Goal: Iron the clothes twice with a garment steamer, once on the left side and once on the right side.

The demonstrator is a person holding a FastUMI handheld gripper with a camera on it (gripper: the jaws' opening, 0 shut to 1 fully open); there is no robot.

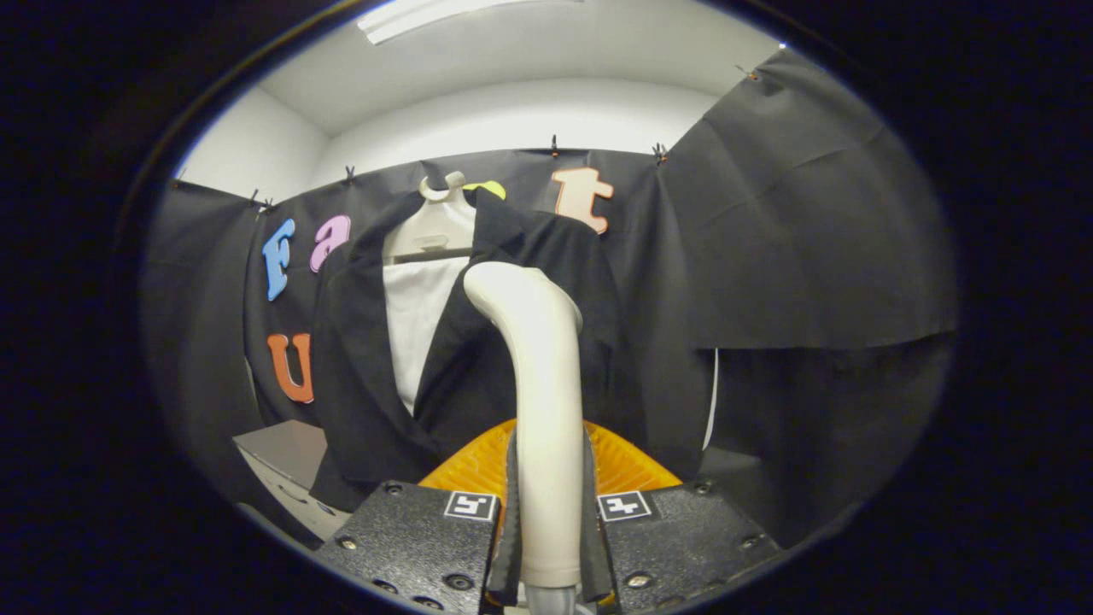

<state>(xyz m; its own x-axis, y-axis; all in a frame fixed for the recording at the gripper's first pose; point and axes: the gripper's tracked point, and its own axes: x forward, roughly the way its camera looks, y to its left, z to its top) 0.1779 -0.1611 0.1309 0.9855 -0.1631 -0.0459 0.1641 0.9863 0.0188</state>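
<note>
A white garment steamer [542, 401] stands upright between my fingers, its handle clamped by both pads of my gripper [549, 512]. Its curved head reaches up and rests against or just in front of the right front panel of a black jacket [504, 342]. The jacket hangs open on a white hanger [435, 224] against the booth wall, with a white shirt [417, 325] showing in the opening between its lapels. The steamer head sits just right of that white opening, at chest height. Whether the head touches the cloth I cannot tell.
Black cloth walls close in behind and to the right of the jacket. A grey box or cabinet [286, 457] stands low to the left, below the jacket's hem. A thin white strip [711, 401] shows in a gap in the cloth right of the jacket.
</note>
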